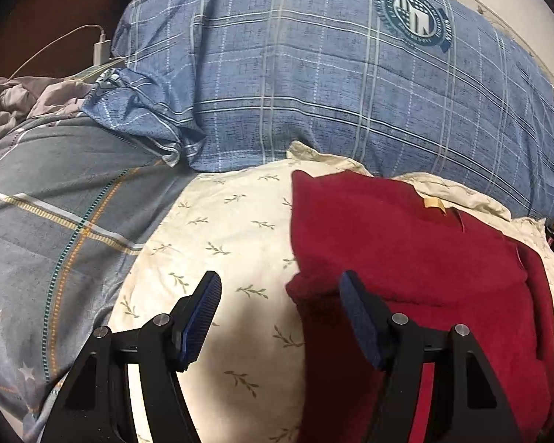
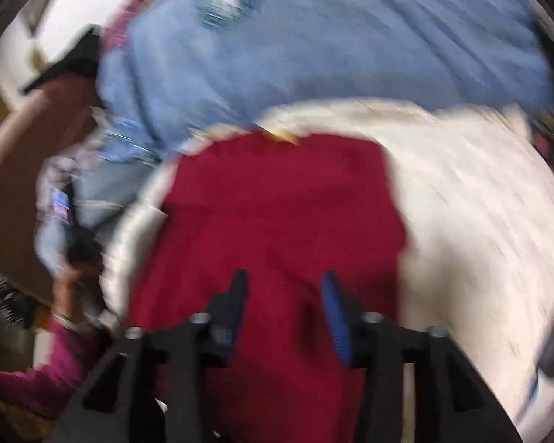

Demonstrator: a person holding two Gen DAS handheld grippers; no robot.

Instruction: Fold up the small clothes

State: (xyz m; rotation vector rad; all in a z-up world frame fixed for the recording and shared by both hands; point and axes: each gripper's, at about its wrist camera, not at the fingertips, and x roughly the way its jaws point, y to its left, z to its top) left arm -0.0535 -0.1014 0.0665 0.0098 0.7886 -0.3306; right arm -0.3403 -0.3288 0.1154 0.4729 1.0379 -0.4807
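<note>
A dark red garment [image 1: 406, 243] lies partly folded on a cream leaf-print pillow [image 1: 218, 243]. A small tan label [image 1: 434, 203] shows near its far edge. My left gripper [image 1: 280, 288] is open and empty, above the garment's near left corner, with its right finger [image 1: 358, 317] over the red cloth. In the blurred right wrist view the same red garment [image 2: 277, 203] fills the middle. My right gripper [image 2: 284, 295] is open and empty above its near part.
A blue plaid quilt [image 1: 332, 85] is piled behind the pillow. A grey-blue sheet [image 1: 55, 221] lies to the left, with a white charger and cable [image 1: 101, 50] beyond. The person's left arm in a pink sleeve [image 2: 48, 365] shows in the right wrist view.
</note>
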